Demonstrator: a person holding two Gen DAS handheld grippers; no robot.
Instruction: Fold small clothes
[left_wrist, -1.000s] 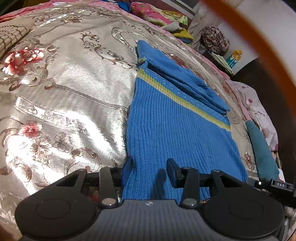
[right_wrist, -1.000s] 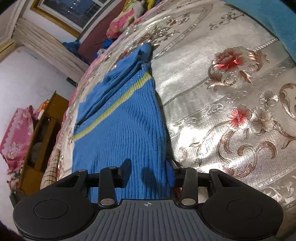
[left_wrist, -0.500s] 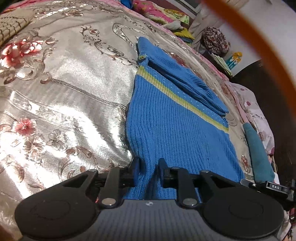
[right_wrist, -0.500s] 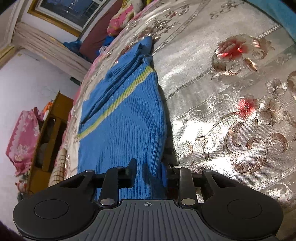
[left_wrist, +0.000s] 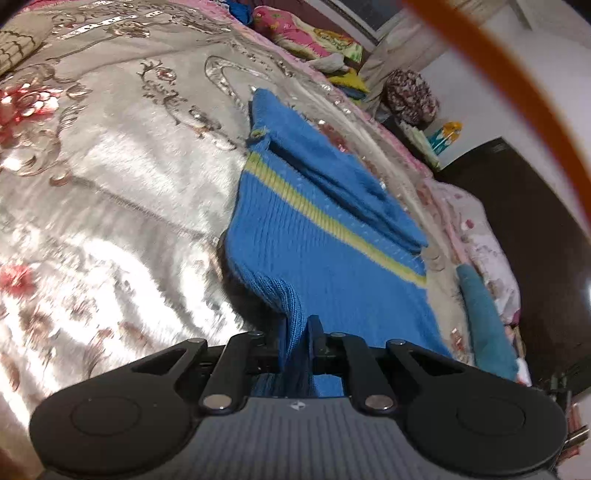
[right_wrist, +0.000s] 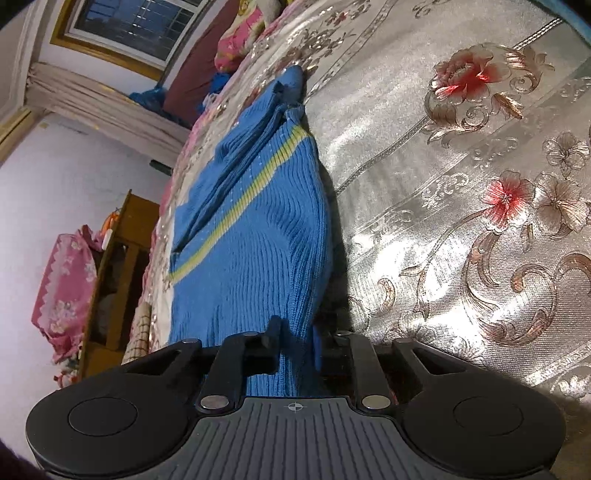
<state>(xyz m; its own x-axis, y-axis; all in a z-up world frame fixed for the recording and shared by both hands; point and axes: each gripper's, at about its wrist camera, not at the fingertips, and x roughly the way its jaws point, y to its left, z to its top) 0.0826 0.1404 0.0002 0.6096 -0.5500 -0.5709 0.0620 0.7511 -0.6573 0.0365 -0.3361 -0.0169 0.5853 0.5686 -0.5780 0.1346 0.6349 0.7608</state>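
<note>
Soft, limp ribbed blue sweater (left_wrist: 314, 251) on bed (left_wrist: 110, 177); left gripper (left_wrist: 297, 343) and right gripper (right_wrist: 295, 341) jaws each clamped on its near hem corners, the soundest hold.

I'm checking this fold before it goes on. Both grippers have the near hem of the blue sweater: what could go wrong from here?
The left gripper pinches only a narrow bunch of the blue sweater, so the knit may slip out. The right gripper lifts its corner separately; uneven height could skew the fold. The glossy bedspread may let the sweater slide.
</note>
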